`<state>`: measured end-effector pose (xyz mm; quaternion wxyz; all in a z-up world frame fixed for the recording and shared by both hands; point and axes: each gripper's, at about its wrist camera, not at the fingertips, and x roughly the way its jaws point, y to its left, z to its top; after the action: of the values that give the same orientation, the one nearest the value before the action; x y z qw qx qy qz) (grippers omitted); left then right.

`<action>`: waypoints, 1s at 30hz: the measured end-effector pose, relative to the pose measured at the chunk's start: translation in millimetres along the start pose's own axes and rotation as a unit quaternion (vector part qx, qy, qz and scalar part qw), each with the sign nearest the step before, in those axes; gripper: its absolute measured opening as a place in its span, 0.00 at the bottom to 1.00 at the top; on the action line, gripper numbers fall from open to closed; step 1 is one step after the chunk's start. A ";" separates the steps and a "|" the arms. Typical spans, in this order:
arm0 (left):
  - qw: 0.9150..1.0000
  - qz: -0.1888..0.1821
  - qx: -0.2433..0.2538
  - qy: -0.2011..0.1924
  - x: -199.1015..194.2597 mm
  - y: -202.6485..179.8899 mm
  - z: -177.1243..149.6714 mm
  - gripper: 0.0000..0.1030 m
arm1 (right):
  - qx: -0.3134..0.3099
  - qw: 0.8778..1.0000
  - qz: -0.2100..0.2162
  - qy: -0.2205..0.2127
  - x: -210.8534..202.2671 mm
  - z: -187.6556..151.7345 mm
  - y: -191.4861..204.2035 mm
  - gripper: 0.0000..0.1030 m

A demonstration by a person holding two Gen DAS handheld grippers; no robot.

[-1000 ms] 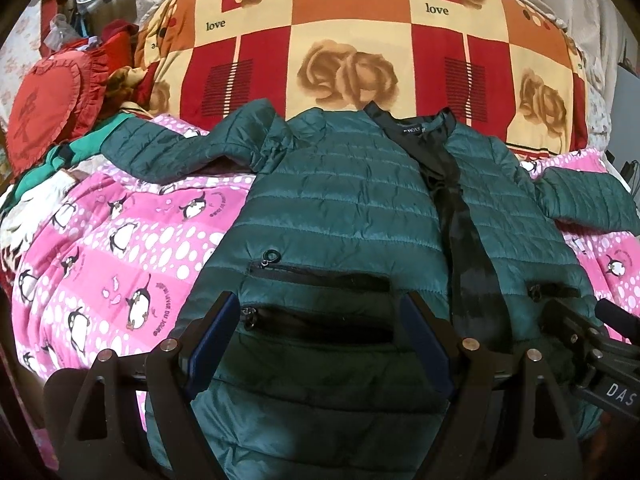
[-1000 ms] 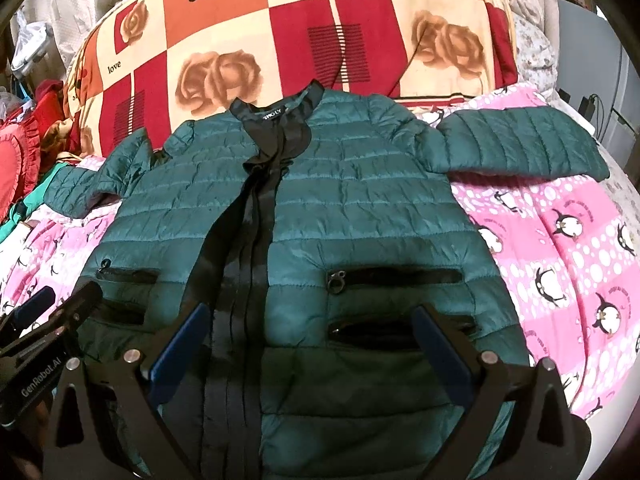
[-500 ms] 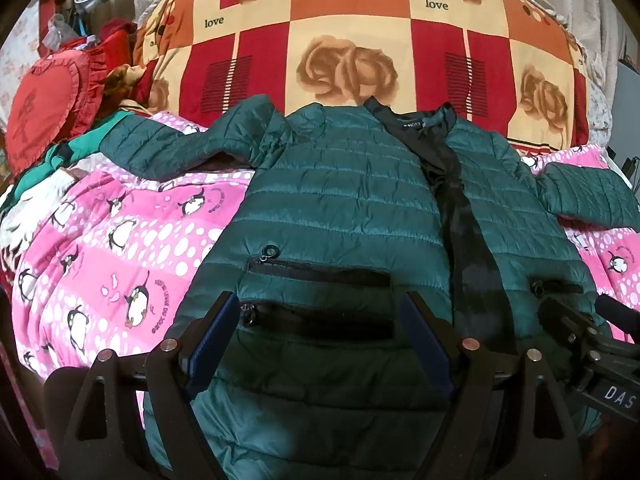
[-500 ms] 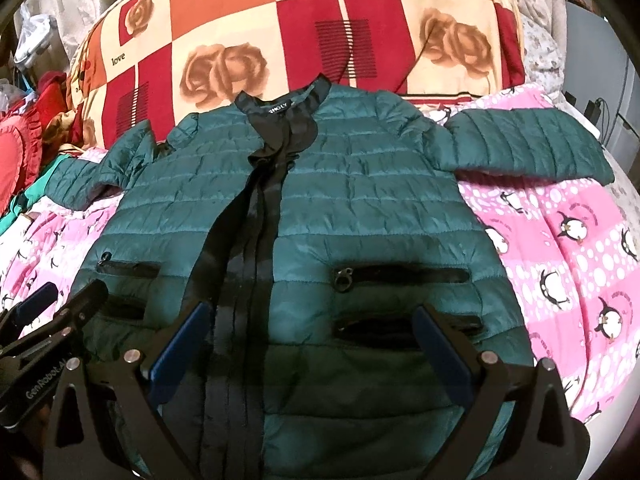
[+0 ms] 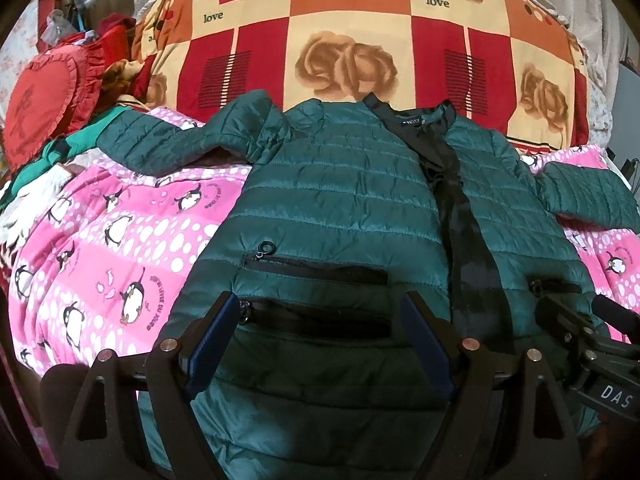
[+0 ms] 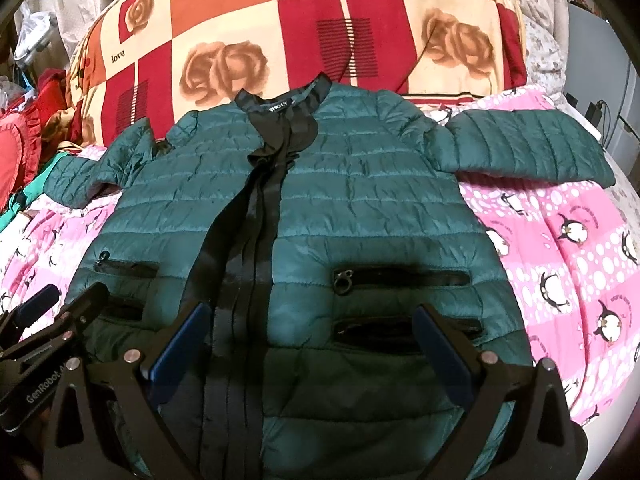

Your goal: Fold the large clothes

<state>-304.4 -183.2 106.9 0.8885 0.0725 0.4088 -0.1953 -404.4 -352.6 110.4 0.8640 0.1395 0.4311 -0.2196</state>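
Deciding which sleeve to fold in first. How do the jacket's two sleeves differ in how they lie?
The left sleeve slants out, buckled at the shoulder, its cuff by green clothes; the right sleeve lies straighter and flatter, its cuff on the pink blanket. Both are spread out unfolded from the jacket, and both are quilted green.

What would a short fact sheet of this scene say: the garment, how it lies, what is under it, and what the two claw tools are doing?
garment: green quilted jacket
lay: flat, front up, sleeves spread out
front: closed, black placket
underneath: pink penguin blanket
behind: rose-patterned quilt
left gripper: open, over the hem, holding nothing
right gripper: open, over the hem, holding nothing
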 end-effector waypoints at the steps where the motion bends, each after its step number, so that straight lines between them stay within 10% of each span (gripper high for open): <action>1: 1.000 0.000 0.000 0.000 0.3 0.3 0.1 0.52 | 0.006 1.000 0.010 -0.008 0.0 -0.3 -0.4 1.00; 30: 1.000 0.007 -0.002 0.013 13.1 6.5 0.1 0.52 | -0.002 1.000 0.000 0.004 15.1 -0.1 -0.5 1.00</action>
<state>-294.0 -181.1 97.0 0.8848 0.0765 0.4197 -0.1874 -396.7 -356.9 98.3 0.8625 0.1384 0.4351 -0.2182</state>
